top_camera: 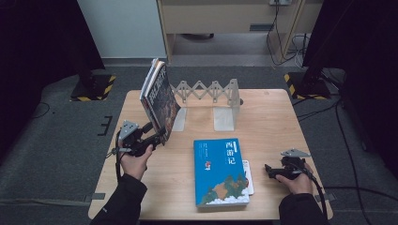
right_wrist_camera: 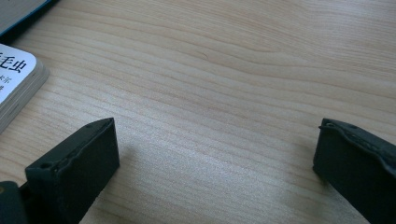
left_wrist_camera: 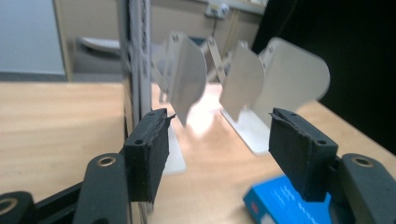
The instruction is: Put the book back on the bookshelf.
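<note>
Two or three books [top_camera: 159,96] stand leaning at the left end of a grey folding book rack [top_camera: 211,91]. My left gripper [top_camera: 159,136] is at their lower front corner, open, its jaws pressing on nothing. In the left gripper view the books' edge [left_wrist_camera: 135,70] rises just behind the left jaw of this gripper [left_wrist_camera: 219,135], with the rack's plates [left_wrist_camera: 187,74] farther off. A blue book [top_camera: 219,171] lies flat mid-table on top of a smaller white book [top_camera: 248,176]. My right gripper [top_camera: 268,169] rests low at the right, open [right_wrist_camera: 215,149] over bare wood, the white book's corner [right_wrist_camera: 14,79] to its left.
The wooden table [top_camera: 272,117] stands on grey carpet. The rack's slots right of the standing books hold nothing. Cables trail over the floor at the right, and dark stands with yellow-black feet [top_camera: 300,84] flank the far corners.
</note>
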`<action>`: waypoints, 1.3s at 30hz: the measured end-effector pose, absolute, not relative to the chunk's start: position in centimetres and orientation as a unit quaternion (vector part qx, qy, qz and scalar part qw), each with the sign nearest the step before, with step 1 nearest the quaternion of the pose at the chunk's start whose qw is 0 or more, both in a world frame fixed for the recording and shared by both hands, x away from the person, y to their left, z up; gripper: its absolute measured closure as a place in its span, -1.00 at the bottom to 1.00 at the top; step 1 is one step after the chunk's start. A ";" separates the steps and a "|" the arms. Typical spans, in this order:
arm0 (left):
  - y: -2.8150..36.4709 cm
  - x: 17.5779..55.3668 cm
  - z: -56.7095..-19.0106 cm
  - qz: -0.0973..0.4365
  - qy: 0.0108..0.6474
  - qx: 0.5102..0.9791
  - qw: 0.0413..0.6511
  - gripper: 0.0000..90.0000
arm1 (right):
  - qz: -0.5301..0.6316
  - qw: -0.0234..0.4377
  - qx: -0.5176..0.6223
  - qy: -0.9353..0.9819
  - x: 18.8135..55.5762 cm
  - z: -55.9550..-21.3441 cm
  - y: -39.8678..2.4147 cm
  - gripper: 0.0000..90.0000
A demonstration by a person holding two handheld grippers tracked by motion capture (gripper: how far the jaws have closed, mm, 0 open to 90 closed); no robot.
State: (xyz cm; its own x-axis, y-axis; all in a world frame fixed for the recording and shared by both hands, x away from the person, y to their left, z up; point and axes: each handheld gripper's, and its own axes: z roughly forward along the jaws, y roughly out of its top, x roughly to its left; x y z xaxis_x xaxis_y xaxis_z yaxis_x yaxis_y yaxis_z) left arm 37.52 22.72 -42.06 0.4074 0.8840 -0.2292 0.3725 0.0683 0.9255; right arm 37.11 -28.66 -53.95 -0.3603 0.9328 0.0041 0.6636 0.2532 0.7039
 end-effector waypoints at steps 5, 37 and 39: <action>22.4 36.6 -43.5 0.216 0.487 0.657 0.533 -0.18 | 0.315 0.214 0.523 0.762 37.1 -53.9 -28.7 -0.99; 16.2 36.6 -49.6 0.095 0.461 0.743 0.476 -0.29 | 0.406 0.190 0.483 0.752 35.8 -49.5 -24.2 -0.41; 15.6 36.6 -49.9 0.091 0.455 0.751 0.470 -0.29 | 0.413 0.182 0.480 0.752 35.6 -49.4 -23.7 -0.41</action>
State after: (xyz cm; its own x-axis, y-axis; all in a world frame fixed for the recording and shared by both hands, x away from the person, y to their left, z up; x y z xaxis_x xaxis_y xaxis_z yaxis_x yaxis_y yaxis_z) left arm 36.59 15.58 -49.93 0.5686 0.7696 -0.2906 0.5976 -0.1436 0.7888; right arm 35.60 -23.71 -49.39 -0.4723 0.8729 0.1225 0.5725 0.1982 0.7956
